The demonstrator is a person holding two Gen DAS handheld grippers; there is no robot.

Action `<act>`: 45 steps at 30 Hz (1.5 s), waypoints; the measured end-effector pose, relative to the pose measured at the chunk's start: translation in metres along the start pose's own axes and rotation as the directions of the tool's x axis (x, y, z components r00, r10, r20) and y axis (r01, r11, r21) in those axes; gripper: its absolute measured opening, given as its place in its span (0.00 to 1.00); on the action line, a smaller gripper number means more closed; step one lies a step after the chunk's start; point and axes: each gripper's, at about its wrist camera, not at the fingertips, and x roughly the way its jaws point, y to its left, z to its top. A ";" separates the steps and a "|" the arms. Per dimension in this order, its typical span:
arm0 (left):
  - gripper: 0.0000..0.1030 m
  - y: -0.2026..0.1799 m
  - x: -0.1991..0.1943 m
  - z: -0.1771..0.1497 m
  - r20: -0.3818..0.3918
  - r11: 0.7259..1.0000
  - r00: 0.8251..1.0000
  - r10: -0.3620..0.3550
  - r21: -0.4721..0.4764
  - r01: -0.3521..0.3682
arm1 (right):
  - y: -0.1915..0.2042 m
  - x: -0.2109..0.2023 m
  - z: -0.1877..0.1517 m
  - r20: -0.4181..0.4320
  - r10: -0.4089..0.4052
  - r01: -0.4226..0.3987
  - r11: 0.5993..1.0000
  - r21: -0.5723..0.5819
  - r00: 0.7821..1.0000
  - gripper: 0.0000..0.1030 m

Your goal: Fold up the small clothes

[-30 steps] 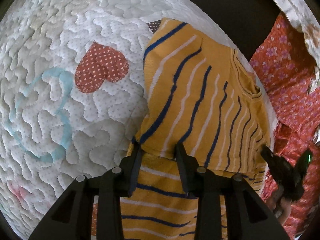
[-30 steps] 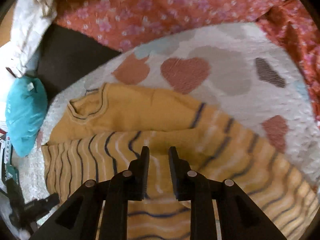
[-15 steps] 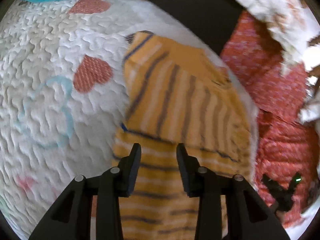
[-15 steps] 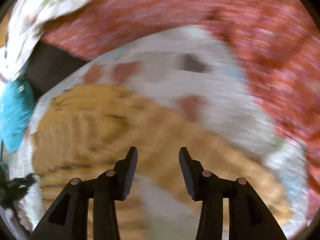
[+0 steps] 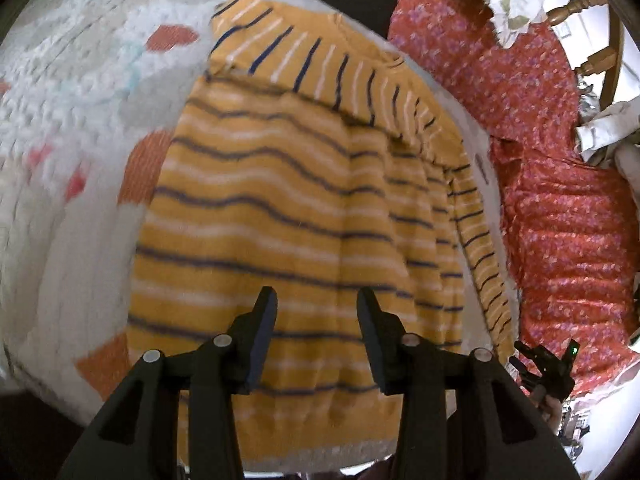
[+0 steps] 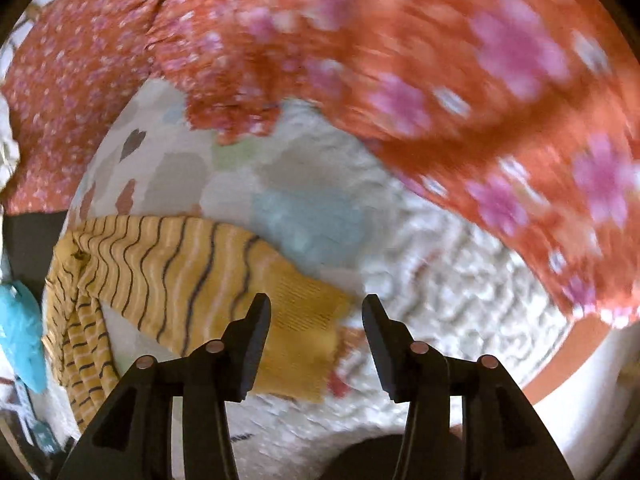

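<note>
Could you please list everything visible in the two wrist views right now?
Sweater: one, mustard with navy and white stripes, flat on the quilt.
Quilt: one, white with heart patches, under the sweater.
Floral fabric: one, red with pink flowers, to the right of the quilt.
Teal cloth: one, at the quilt's far edge.
Wooden chair: one, brown, upper right.
Left gripper: black, open, over the sweater.
Right gripper: black, open, by the sleeve cuff.

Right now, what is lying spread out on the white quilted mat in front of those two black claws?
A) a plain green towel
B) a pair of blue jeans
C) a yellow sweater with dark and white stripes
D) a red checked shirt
C: the left wrist view shows a yellow striped sweater lying on the quilted mat, with the open left gripper over it.
</note>
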 end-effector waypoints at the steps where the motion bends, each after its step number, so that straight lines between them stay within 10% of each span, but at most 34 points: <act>1: 0.38 0.003 -0.003 -0.004 -0.008 1.000 1.000 -0.001 -0.010 0.001 | -0.005 0.000 -0.004 0.001 0.007 -0.007 1.000 0.004 1.000 0.53; 6: 0.38 -0.004 -0.014 -0.006 -0.004 1.000 1.000 0.020 -0.004 -0.020 | 0.001 0.003 -0.013 0.046 0.032 -0.029 0.997 -0.075 0.998 0.59; 10: 0.38 -0.021 -0.019 0.009 0.020 0.999 0.999 0.029 0.042 -0.029 | 0.026 0.017 -0.019 -0.017 0.079 -0.080 0.985 -0.152 0.997 0.07; 15: 0.39 -0.025 -0.024 0.040 0.053 0.996 0.997 0.049 0.076 -0.053 | 0.051 -0.016 0.017 0.088 0.077 -0.062 0.985 -0.163 0.993 0.06; 25: 0.40 0.021 -0.013 0.120 0.121 0.998 0.991 0.052 0.023 -0.055 | 0.186 -0.183 0.095 0.439 0.250 -0.125 0.948 -0.293 0.863 0.06; 35: 0.40 0.102 -0.017 0.143 0.132 0.985 0.988 0.083 -0.159 -0.061 | 0.430 -0.072 -0.023 0.033 0.357 -0.254 0.725 -0.641 0.934 0.06; 45: 0.44 0.133 -0.019 0.157 0.160 0.968 0.986 0.046 -0.252 -0.004 | 0.578 0.064 -0.165 -0.283 0.292 -0.405 0.590 -0.699 0.914 0.06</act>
